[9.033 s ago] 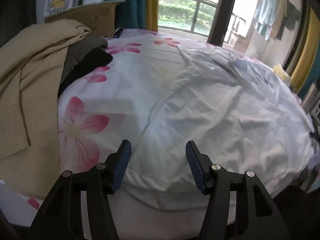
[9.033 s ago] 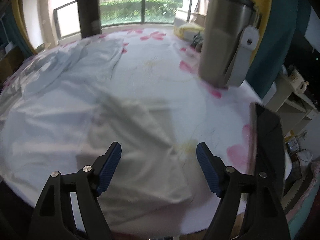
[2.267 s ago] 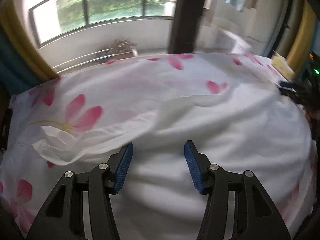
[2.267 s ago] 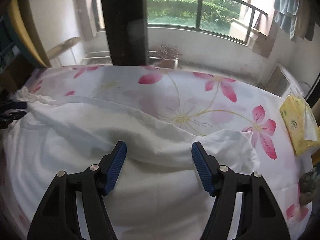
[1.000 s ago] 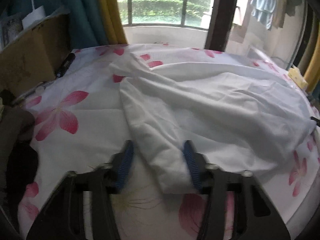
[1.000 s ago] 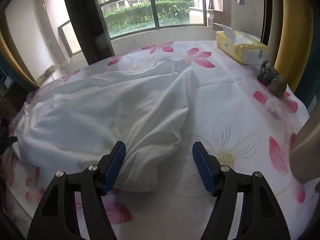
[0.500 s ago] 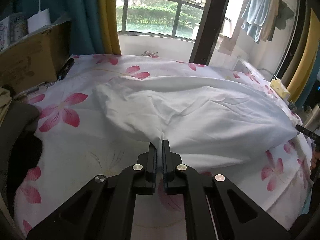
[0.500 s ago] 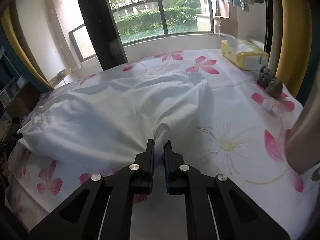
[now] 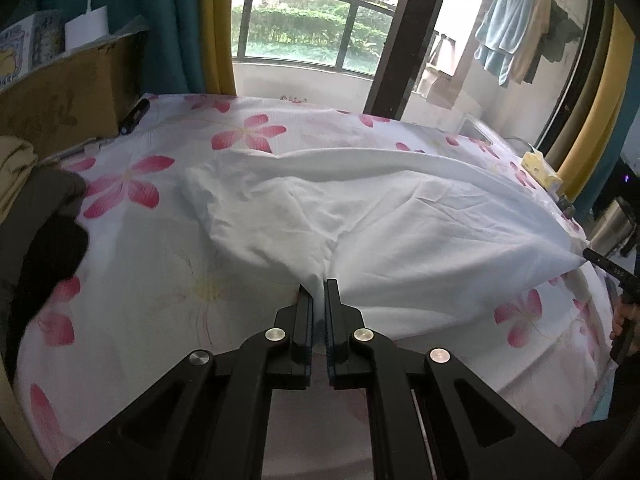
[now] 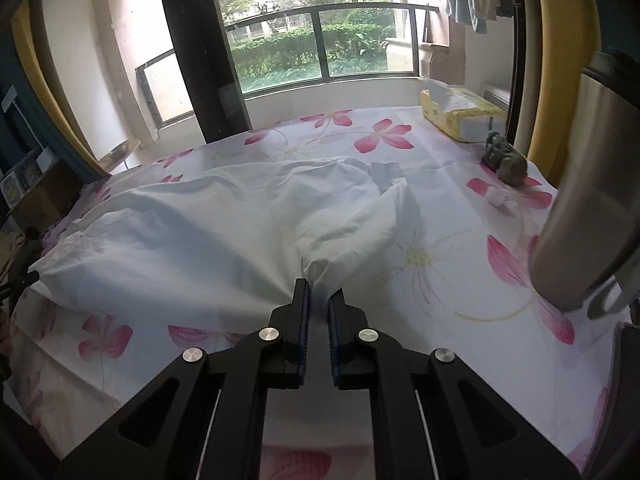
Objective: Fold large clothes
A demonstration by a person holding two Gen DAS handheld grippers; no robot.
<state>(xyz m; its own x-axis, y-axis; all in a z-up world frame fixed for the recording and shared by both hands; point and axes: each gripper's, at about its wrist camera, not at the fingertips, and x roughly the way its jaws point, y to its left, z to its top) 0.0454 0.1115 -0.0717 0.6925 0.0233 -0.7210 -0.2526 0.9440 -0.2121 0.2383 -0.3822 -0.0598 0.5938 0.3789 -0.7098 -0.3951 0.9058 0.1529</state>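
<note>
A large white garment (image 9: 400, 216) lies stretched across the bed with the pink-flowered sheet (image 9: 160, 280). My left gripper (image 9: 319, 290) is shut on the garment's near left corner, the cloth bunched between its blue pads. The garment also shows in the right wrist view (image 10: 200, 232). My right gripper (image 10: 319, 292) is shut on its near right corner. The near edge runs taut between the two grippers, a little above the sheet.
A pile of beige and dark clothes (image 9: 32, 208) and a cardboard box (image 9: 60, 96) lie at the left. A steel flask (image 10: 588, 200), a yellow tissue pack (image 10: 460, 114) and a small dark object (image 10: 504, 160) stand at the right. A window is beyond the bed.
Both grippers have closed on the garment's corners within the last second and pulled them slightly toward me and apart, drawing the near edge tighter.
</note>
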